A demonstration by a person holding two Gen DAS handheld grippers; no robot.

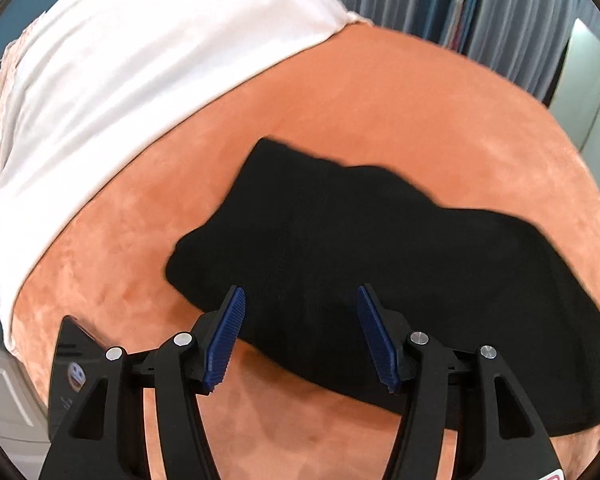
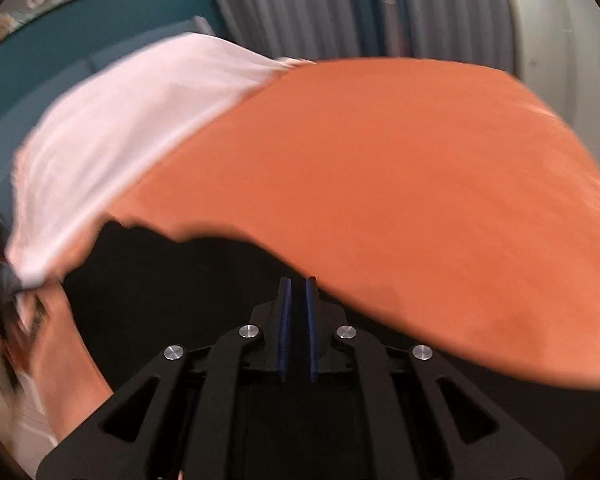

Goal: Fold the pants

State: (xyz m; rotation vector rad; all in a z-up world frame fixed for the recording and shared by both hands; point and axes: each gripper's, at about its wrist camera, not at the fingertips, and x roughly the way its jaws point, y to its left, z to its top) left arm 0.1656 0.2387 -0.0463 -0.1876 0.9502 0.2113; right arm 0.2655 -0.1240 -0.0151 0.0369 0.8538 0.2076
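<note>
Still, the risk is lopsided: the right gripper [image 2: 299, 292] is pinched nearly closed on the black pants [image 1: 340, 248], which lie ahead of the gaping, empty left gripper [image 1: 300, 300] on the orange bedspread [image 1: 380, 100]. Pulling one-handed could bunch the fold.

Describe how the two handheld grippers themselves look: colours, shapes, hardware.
The left gripper and the right gripper look alike: matte black plastic linkage arms with triangular cut-outs, round silver pivot bolts, and two flat, ribbed dark-blue finger pads. No cables show. A small red-and-white label peeks from the left gripper's lower edge.
</note>
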